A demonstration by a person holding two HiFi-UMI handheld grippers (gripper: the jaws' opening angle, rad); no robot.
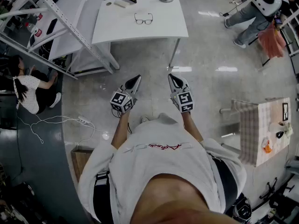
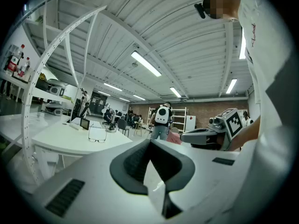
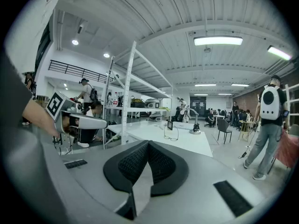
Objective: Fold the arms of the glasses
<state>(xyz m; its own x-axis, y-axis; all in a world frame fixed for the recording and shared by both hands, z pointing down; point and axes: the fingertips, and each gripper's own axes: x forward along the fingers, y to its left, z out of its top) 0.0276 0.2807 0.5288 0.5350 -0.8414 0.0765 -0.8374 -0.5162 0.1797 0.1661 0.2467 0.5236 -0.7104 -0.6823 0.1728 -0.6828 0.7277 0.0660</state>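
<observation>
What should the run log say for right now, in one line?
glasses: on white table, arms open | left gripper: shut, empty | right gripper: shut, empty

The table [image 1: 163, 27] is white, and the glasses [image 1: 143, 19] have dark frames. The left hand-held gripper [image 1: 135, 80] and right hand-held gripper [image 1: 172, 78] are pale grey, with black textured pads [image 3: 128, 164] and black-and-white square markers. The floor [image 1: 210, 87] is glossy pale grey. A cloth [image 1: 252, 129] is checked beige and white.
</observation>
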